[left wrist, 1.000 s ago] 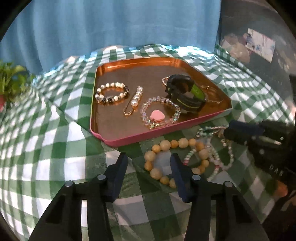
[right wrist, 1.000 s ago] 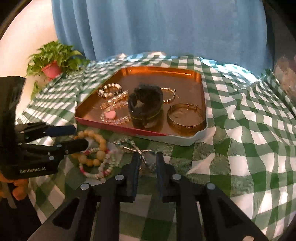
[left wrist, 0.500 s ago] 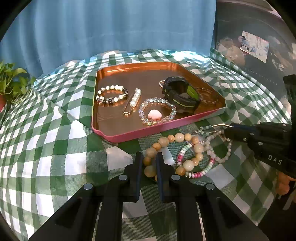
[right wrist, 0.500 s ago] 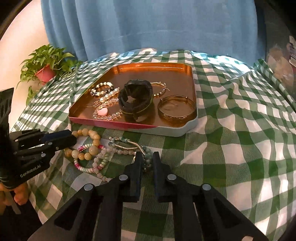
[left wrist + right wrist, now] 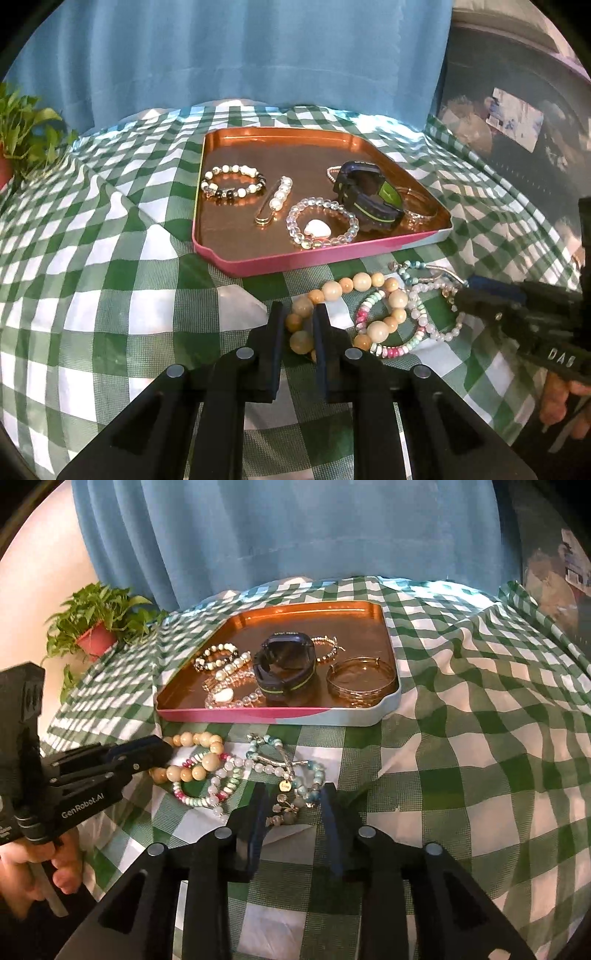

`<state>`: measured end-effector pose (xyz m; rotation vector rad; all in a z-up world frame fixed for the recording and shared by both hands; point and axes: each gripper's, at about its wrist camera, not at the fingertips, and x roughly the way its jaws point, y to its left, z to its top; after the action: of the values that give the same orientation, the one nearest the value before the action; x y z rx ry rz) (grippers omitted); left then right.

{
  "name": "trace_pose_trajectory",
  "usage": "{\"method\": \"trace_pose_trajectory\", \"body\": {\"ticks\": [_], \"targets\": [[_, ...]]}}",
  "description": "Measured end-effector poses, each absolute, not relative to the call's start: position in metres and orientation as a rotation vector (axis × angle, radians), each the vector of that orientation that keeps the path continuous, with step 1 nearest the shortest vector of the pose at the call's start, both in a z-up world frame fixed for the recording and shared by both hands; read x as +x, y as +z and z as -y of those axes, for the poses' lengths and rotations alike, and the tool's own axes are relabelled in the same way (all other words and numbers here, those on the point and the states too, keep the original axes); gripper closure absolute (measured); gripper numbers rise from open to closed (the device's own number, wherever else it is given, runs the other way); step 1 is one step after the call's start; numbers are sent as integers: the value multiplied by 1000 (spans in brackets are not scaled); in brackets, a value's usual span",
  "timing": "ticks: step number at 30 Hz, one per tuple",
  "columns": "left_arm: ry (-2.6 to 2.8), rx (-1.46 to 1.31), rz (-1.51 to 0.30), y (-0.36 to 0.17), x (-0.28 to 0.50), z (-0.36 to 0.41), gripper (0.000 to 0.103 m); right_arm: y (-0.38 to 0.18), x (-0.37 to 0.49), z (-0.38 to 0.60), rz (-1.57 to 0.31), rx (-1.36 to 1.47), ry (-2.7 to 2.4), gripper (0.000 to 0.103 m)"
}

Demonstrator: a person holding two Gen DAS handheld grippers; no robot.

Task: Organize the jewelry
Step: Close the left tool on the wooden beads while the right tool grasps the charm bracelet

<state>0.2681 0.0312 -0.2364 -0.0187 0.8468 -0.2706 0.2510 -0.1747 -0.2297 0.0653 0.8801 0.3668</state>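
Observation:
A pink-rimmed copper tray [image 5: 295,260] holds several bracelets, a pearl pin [image 5: 275,201], a dark watch [image 5: 369,195] and a gold bangle [image 5: 360,681]. In front of it, three bracelets lie tangled on the cloth. My left gripper [image 5: 298,325] is shut on the tan bead bracelet [image 5: 332,290], with beads pinched between its pads. The jaws of my right gripper [image 5: 293,805] are opening. The teal charm bracelet [image 5: 295,771] lies between its fingers, and the pads stand clear of it. A pink and white bead bracelet [image 5: 391,349] lies between the two.
A green checked cloth [image 5: 480,738] covers the table, rumpled in places. A potted plant [image 5: 98,627] stands at the far left before a blue curtain [image 5: 295,535]. A person's hand [image 5: 37,878] grips the left tool's handle.
The left gripper's jaws closed onto the tan beads. The right gripper pinched shut at the charm bracelet, then spread wide again around it.

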Motion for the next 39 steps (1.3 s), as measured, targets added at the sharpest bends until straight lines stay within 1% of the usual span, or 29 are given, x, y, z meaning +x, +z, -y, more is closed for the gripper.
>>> {"method": "trace_pose_trajectory", "body": {"ticks": [2,3,4,5,6,8,9,13,17,18,20,23,25,27,28,29,31,32,33,36,38,39], "targets": [[-264,-2,-843,-236,267,-29,87,-230,252,176,-881,80,372,75],[-263,-1,-843,-236,268,-29,87,-229,254,183,-882,136,374,78],[-260,-6,-843,-236,267,-29,87,-229,254,183,-882,136,374,91],[-257,-12,-843,-236,267,-29,87,-230,256,191,-893,205,384,96],[-254,-18,-842,-236,267,-30,88,-230,256,191,-893,205,384,96],[-239,-35,-837,-236,265,-32,90,-227,256,196,-882,247,386,101],[-220,-51,-823,-234,263,-36,93,-227,256,196,-882,247,386,101],[-189,-114,-818,-230,251,-52,93,-219,254,199,-855,218,389,103],[-217,-79,-822,-223,234,-59,93,-211,243,197,-826,171,389,103],[-238,-68,-832,-224,232,-58,93,-210,237,191,-813,108,377,103],[-242,-43,-855,-227,232,-54,93,-211,235,185,-810,53,372,97],[-240,-21,-867,-228,232,-49,88,-214,239,176,-817,24,400,87],[-248,8,-878,-229,233,-44,78,-214,244,170,-818,23,417,85],[-238,42,-890,-233,237,-41,53,-216,248,163,-824,-3,417,84],[-231,50,-893,-235,239,-41,51,-216,248,163,-824,-3,417,84],[-234,55,-890,-235,240,-41,51,-220,256,157,-844,-28,408,84],[-239,80,-891,-237,243,-40,53,-224,262,154,-868,-40,401,85],[-247,80,-891,-236,244,-40,69,-226,264,154,-876,-40,385,87],[-258,77,-893,-235,246,-40,91,-229,267,155,-898,-40,374,95],[-272,69,-910,-234,250,-41,90,-232,272,159,-916,-16,377,98],[-274,42,-919,-233,250,-44,90,-229,273,164,-904,6,356,98],[-278,11,-916,-229,248,-47,90,-220,267,168,-869,12,349,98]]}}
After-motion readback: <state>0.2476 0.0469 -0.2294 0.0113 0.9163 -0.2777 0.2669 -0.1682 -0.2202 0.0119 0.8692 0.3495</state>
